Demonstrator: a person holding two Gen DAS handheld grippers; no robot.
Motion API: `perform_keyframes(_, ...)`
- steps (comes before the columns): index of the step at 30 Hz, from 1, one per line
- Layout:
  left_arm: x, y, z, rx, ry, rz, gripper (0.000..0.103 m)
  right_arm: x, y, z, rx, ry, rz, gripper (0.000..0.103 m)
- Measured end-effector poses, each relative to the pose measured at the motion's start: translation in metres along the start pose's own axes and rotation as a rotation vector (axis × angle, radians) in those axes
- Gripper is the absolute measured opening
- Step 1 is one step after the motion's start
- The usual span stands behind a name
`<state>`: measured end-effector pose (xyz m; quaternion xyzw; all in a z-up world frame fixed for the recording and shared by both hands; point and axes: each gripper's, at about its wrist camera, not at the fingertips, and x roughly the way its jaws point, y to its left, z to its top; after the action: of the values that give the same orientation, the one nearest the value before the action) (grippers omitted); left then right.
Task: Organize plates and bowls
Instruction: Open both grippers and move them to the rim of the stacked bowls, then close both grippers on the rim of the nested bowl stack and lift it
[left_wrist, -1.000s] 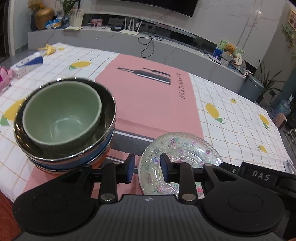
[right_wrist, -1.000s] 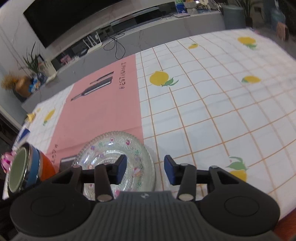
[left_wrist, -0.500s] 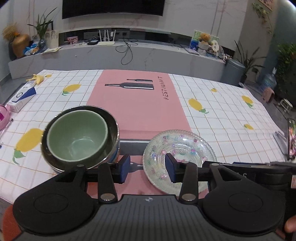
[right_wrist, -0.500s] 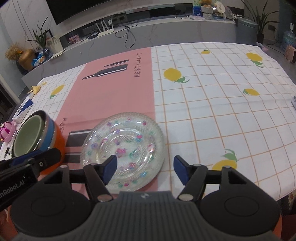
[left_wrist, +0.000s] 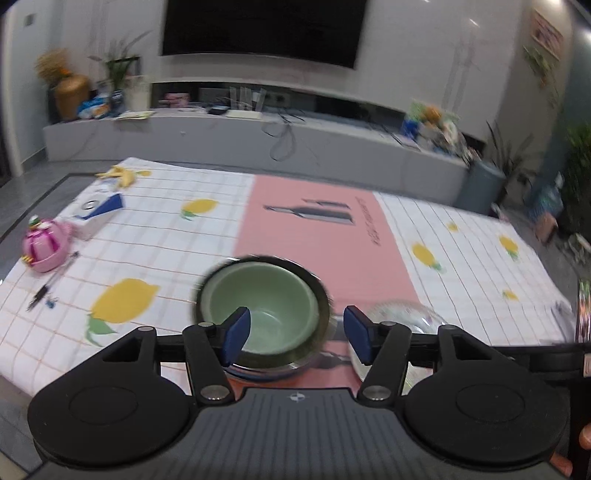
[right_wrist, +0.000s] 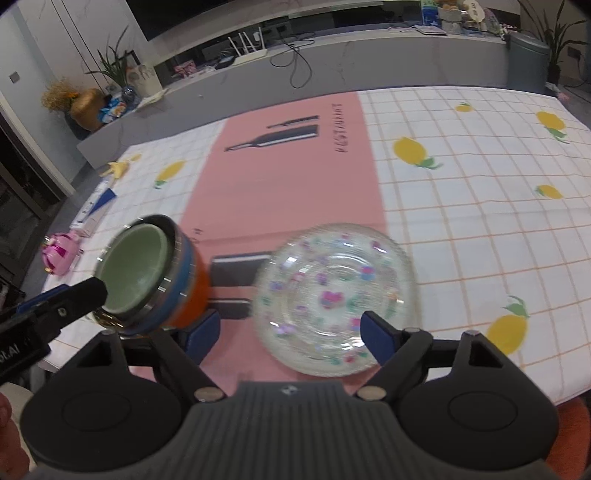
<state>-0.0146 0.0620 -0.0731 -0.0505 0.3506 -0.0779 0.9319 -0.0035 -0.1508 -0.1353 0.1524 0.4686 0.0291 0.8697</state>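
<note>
Right gripper (right_wrist: 288, 328), jaws just spread and empty, hangs nearest over the glass plate (right_wrist: 334, 299) on the table (right_wrist: 480, 206); left gripper (left_wrist: 295, 334), likewise opening, empty, faces the bowl stack (left_wrist: 262, 314) left of the plate

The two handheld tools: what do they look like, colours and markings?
Both alike: the left tool and right tool have black angular arms with silver pivot screws, blue finger pads, round black discs either side, and a grey ribbed body bearing a small round emblem.

Bowl stack (right_wrist: 147, 275) and glass plate (right_wrist: 334, 295) crowd the near desk (right_wrist: 480, 221) edge; its far right stretch lies open.
</note>
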Motion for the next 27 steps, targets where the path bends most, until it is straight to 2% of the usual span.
perform_keyframes(3,-0.004,0.025,0.008,-0.082,-0.017,0.022,0.075,0.002,0.01,0.005,0.033,-0.005,0.036,0.086)
perform_keyframes(7,-0.001,0.059,0.013,-0.212,-0.002,0.065,0.075,0.008,0.019,0.011,0.11,-0.006,0.089,0.089)
perform_keyframes(10,0.005,0.078,0.012,-0.257,0.022,0.102,0.075,0.019,0.027,0.015,0.146,0.018,0.113,0.089)
perform_keyframes(16,0.031,0.099,0.002,-0.398,0.095,0.005,0.075,0.049,0.042,0.017,0.188,0.097,0.154,0.086)
perform_keyframes(23,0.064,0.111,-0.007,-0.485,0.162,-0.005,0.075,0.084,0.045,0.021,0.27,0.19,0.182,0.086)
perform_keyframes(27,0.079,0.117,-0.012,-0.539,0.203,-0.041,0.074,0.1,0.045,0.021,0.31,0.227,0.19,0.085)
